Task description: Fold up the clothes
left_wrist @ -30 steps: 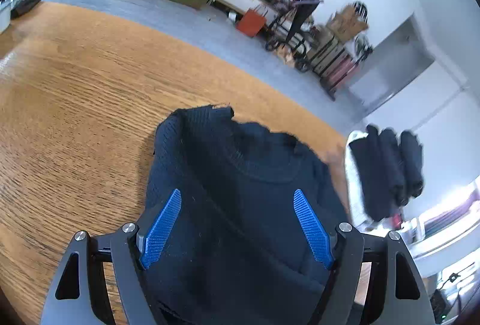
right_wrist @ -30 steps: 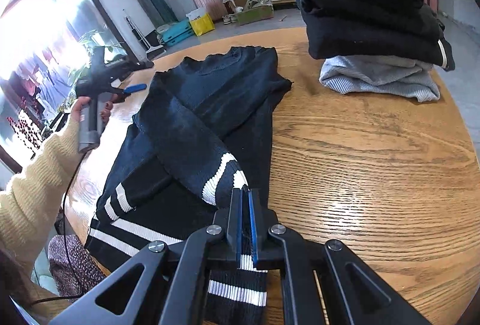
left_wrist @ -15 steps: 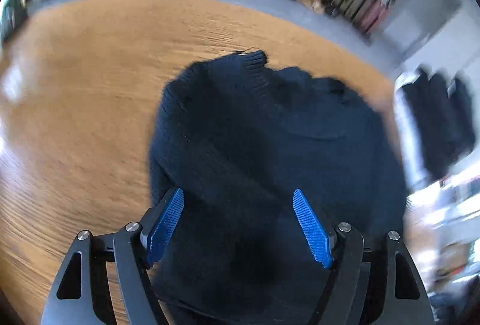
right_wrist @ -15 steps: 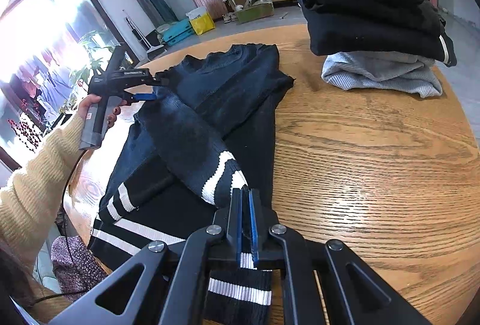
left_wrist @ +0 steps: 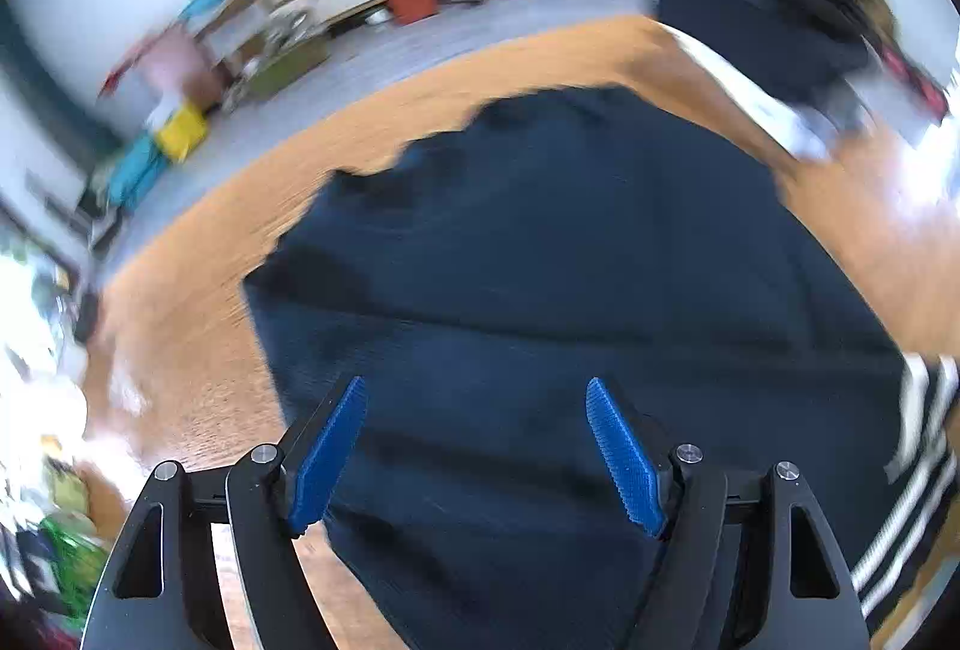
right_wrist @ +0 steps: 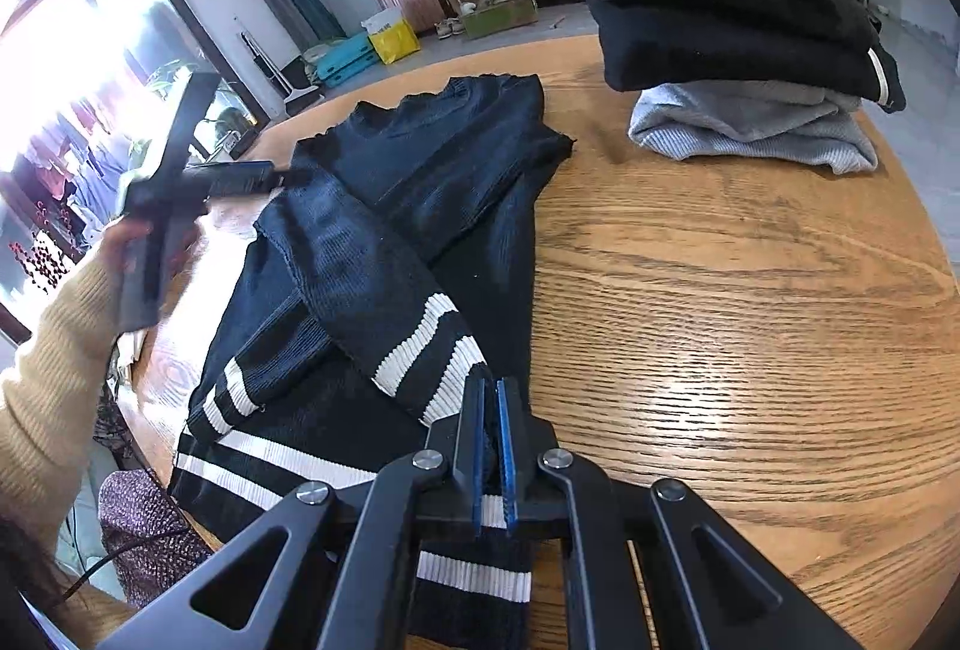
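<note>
- Left gripper (left_wrist: 474, 446): blue pads spread wide, nothing between them; it hangs over the shoulder end of the navy sweater (right_wrist: 420, 206). In the right wrist view the same tool (right_wrist: 180, 182) sits at the garment's left edge, held by a hand (right_wrist: 129, 254) in a cream sleeve (right_wrist: 54, 386).
- Sweater lies flat on the round wooden table (right_wrist: 750, 320), neck toward the far rim, both sleeves crossed over the chest, white-striped cuffs (right_wrist: 432, 356) and striped hem (right_wrist: 264, 455) toward the near edge.
- Right gripper (right_wrist: 491, 449): pads pressed together, pinching the dark fabric at the sweater's near right corner, by the hem.
- Handling, as a judgement: soft ribbed knit, limp, medium weight; it will sag and stretch if lifted by one point. Best taken at two edges at once, hem corners or shoulder seam, through all layers so the sleeves do not slide out.
- Far right: a stack of folded clothes (right_wrist: 738, 8), black over grey, well apart from the sweater.
- Hard to make out: the left wrist view is motion-blurred; how much cloth the right pads hold is hidden by the tool; the hem's near edge is cut off behind it.
</note>
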Demonstrator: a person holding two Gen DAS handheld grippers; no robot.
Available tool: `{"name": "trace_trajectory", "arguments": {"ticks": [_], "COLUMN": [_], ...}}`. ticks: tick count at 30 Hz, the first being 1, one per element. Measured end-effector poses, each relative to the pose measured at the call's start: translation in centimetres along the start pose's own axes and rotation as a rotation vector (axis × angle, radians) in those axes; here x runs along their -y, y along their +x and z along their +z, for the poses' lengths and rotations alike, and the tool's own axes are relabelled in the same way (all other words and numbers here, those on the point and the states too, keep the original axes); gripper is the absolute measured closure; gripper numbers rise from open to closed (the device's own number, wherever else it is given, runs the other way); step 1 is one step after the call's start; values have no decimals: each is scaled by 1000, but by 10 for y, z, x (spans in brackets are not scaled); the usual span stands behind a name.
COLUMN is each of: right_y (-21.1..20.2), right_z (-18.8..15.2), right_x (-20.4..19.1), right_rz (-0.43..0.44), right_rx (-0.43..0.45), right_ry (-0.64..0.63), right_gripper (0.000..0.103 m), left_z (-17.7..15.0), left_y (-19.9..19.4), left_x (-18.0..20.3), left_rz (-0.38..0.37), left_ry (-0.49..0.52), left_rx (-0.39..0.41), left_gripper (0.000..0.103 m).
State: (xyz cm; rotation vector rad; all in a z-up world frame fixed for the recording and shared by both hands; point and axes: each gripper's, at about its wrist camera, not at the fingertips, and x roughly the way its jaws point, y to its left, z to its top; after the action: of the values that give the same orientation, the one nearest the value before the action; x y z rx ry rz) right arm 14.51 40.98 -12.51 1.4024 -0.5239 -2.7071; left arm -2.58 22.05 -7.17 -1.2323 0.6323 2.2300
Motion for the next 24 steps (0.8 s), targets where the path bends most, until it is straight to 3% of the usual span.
{"name": "trace_trajectory", "arguments": {"ticks": [2, 4, 8, 14, 16, 20, 24], "right_y": [2, 6, -1, 11, 20, 37, 36], "right_z": [-1, -4, -13, -6, -2, -9, -21], "right_x": [2, 5, 13, 11, 9, 3, 10], "right_rz": [-25, -49, -30, 15, 28, -51, -55], "right_rx": [-5, -24, -10, 23, 18, -53, -56], "right_ry": [-20, -19, 14, 28, 26, -16, -7], "right_gripper": [94, 78, 78, 78, 78, 82, 81], "left_z": [-8, -16, -32, -23, -16, -22, -21], "left_y": [-8, -16, -19, -20, -7, 20, 15], "left_x": [25, 49, 74, 99, 103, 107, 103], "left_rz": [-14, -28, -36, -45, -34, -49, -54], "left_ry": [55, 110, 145, 143, 134, 149, 104], "left_rx": [-12, -23, -68, 9, -7, -100, -66], "left_gripper": [26, 26, 26, 26, 26, 26, 26]}}
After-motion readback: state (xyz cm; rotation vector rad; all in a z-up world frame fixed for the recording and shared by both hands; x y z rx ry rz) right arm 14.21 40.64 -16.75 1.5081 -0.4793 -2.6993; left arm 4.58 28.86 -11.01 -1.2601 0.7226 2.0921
